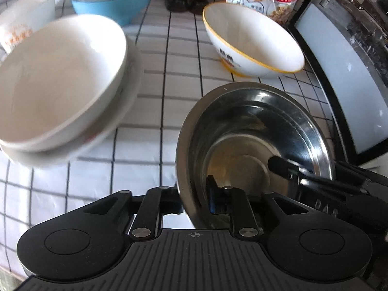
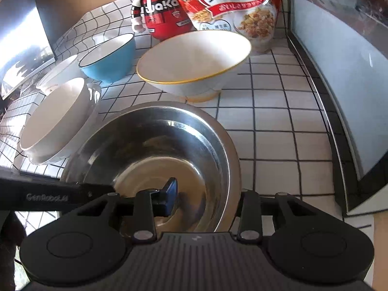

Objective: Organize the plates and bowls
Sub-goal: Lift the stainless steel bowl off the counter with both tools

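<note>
Both grippers — left (image 1: 194, 203), right (image 2: 206, 201) — have fingers clamped on opposite rims of the steel bowl (image 2: 155, 145), on the tiled table (image 2: 278, 121) beside stacked white bowls (image 1: 55, 82).

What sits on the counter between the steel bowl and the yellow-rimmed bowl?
Nothing: only bare white tiled counter separates the steel bowl from the yellow-rimmed bowl. Both wrist views show that gap.

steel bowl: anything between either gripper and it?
No. Both already straddle the steel bowl's rim: left gripper on its left edge, pads pinching it; right gripper on its right edge, one finger inside, one outside. Nothing visible sits between.
</note>
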Available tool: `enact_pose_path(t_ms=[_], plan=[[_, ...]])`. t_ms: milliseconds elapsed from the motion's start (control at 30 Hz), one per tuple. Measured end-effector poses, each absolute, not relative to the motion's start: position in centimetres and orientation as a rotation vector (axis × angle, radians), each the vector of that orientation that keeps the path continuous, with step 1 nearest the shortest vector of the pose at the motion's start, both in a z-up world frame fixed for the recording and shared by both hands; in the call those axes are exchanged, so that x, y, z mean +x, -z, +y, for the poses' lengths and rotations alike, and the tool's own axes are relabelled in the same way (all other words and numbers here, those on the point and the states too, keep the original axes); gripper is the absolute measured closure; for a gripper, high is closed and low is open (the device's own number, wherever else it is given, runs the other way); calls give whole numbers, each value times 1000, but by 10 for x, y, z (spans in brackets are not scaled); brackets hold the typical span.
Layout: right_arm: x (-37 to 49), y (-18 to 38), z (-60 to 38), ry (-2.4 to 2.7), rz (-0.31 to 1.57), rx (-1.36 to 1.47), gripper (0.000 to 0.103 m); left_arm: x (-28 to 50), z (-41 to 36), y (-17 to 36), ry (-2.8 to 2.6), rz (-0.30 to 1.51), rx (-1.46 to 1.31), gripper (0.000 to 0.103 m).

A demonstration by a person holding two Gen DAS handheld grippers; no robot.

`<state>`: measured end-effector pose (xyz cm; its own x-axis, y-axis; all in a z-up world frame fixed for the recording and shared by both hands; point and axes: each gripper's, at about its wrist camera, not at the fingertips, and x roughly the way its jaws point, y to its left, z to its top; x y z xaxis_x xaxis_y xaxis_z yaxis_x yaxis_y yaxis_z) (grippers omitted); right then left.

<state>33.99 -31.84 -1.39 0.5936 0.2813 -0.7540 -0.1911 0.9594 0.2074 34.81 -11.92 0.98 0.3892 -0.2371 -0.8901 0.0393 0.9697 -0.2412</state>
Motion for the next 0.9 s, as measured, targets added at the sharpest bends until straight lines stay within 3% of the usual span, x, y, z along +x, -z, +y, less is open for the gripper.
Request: enact_pose_path(t_ms=[333, 900], plan=[[317, -34, -311, -364, 889, 8, 70, 305, -99, -53, 260, 1116, -269, 86], [359, -175, -178, -594, 561, -142, 70, 303, 23, -192, 34, 613, -297, 86]])
